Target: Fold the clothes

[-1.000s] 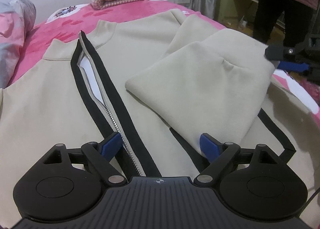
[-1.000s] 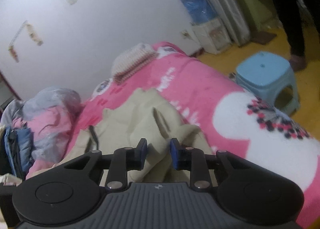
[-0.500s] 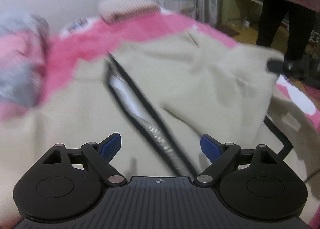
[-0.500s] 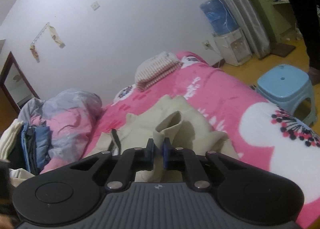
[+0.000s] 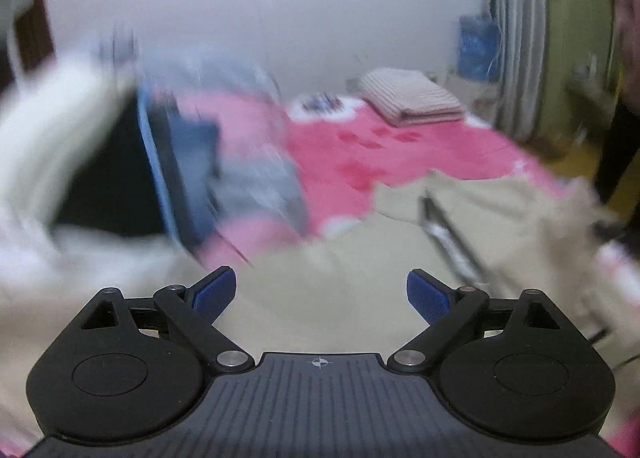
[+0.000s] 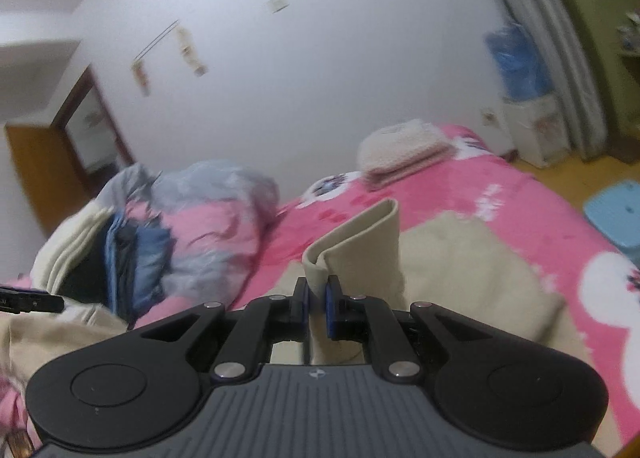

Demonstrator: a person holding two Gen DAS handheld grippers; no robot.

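While the right gripper (image 6: 316,300) clamps a doubled, rounded fold of the soft beige jacket (image 6: 452,258), the rest lies flat on the pink fleece bedspread (image 6: 500,194). The left gripper (image 5: 320,294) is opening, fingers wide, nothing between them. Bare bedspread lies beyond the jacket's collar edge, up to a folded checked blanket (image 5: 412,96).
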